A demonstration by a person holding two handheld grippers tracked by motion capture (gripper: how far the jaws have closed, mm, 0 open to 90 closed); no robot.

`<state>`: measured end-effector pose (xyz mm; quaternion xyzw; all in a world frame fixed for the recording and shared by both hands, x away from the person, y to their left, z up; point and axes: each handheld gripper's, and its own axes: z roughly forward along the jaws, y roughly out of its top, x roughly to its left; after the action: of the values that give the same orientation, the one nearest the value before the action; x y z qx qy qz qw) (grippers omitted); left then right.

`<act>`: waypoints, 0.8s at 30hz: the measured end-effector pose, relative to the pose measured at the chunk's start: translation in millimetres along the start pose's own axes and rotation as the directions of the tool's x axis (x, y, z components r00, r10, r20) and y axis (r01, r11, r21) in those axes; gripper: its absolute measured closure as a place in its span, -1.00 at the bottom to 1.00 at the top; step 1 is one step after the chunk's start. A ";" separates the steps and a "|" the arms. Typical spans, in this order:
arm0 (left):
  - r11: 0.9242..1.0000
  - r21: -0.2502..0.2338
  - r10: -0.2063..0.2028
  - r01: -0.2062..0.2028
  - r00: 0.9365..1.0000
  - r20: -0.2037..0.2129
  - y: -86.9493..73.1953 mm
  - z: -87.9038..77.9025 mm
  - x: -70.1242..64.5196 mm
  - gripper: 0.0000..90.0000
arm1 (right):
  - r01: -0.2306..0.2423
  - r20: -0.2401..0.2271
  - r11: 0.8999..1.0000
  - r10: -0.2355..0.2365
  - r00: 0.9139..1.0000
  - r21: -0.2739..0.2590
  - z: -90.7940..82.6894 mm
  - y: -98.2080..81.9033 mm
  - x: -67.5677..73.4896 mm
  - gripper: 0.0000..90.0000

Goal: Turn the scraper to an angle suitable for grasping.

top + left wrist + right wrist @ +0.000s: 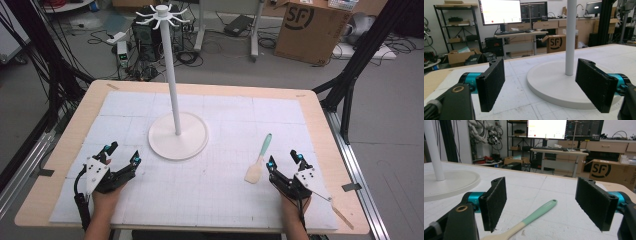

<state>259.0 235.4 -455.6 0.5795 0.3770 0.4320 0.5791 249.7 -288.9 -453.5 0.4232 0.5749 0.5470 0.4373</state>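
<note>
While both my grippers wait near the front edge of the table, the job has hardly begun. My right gripper sits at about 5 o'clock on the table, and its jaws stand wide apart with nothing pinched. The spatula lies flat on the white mat, just beside that gripper on its left. In the right gripper view the spatula lies low between my two jaws, its green handle pointing away from me toward 1 o'clock. No pad touches it yet.

My left gripper rests at about 7 o'clock, also open and holding nothing. In the left gripper view it looks straight at the stand.

That stand is at the middle of the table, toward 12 o'clock from my hands. Its hooks at the top are all bare.

So nothing is done so far, I think. What is left: pinch the spatula, lift it, and probably hang it by the hole in its handle on a hook.
</note>
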 end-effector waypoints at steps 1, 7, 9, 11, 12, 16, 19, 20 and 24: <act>1.000 0.000 0.000 0.000 1.000 0.000 0.0 0.0 0.0 -0.46 | 0.001 0.000 1.000 -0.001 1.000 0.000 0.0 0.0 0.0 -0.45; 1.000 0.001 0.000 0.000 1.000 -0.001 0.0 0.0 -0.2 -0.46 | -0.002 -0.007 1.000 0.002 1.000 0.002 -0.4 0.0 0.8 -0.45; 1.000 0.001 -0.002 0.002 1.000 -0.002 0.0 0.2 -0.2 -0.46 | -0.002 -0.005 1.000 0.002 1.000 -0.001 -0.7 0.0 0.8 -0.45; 1.000 0.001 -0.003 0.003 1.000 -0.003 0.0 0.2 -0.2 -0.46 | -0.005 -0.007 1.000 0.005 1.000 -0.002 -1.0 -0.1 0.8 -0.46; 1.000 0.000 -0.002 0.002 1.000 -0.004 0.0 0.3 -0.2 -0.46 | 0.000 -0.006 1.000 0.000 1.000 -0.004 -0.8 -0.1 0.3 -0.47; 1.000 0.003 0.001 -0.001 1.000 -0.001 0.1 0.0 -0.1 -0.46 | -0.013 -0.006 1.000 0.012 1.000 -0.004 -0.7 -0.2 0.5 -0.47; 1.000 0.002 -0.001 0.001 1.000 -0.002 0.1 0.2 -0.4 -0.46 | -0.026 -0.010 1.000 0.026 1.000 -0.011 -0.8 -0.3 0.6 -0.29; 1.000 0.001 -0.002 0.002 1.000 -0.001 0.0 0.2 -0.6 -0.46 | -0.032 -0.015 0.999 0.031 0.999 -0.010 -0.8 -0.3 1.0 -0.25; 1.000 0.001 0.000 0.000 1.000 0.000 0.0 0.3 -0.8 -0.46 | -0.039 -0.036 0.999 0.038 0.999 -0.009 -0.2 -0.1 2.6 0.06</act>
<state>259.0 234.6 -455.6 0.5798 0.3772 0.4316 0.5790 248.8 -286.4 -453.7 0.4223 0.5717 0.5655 0.4184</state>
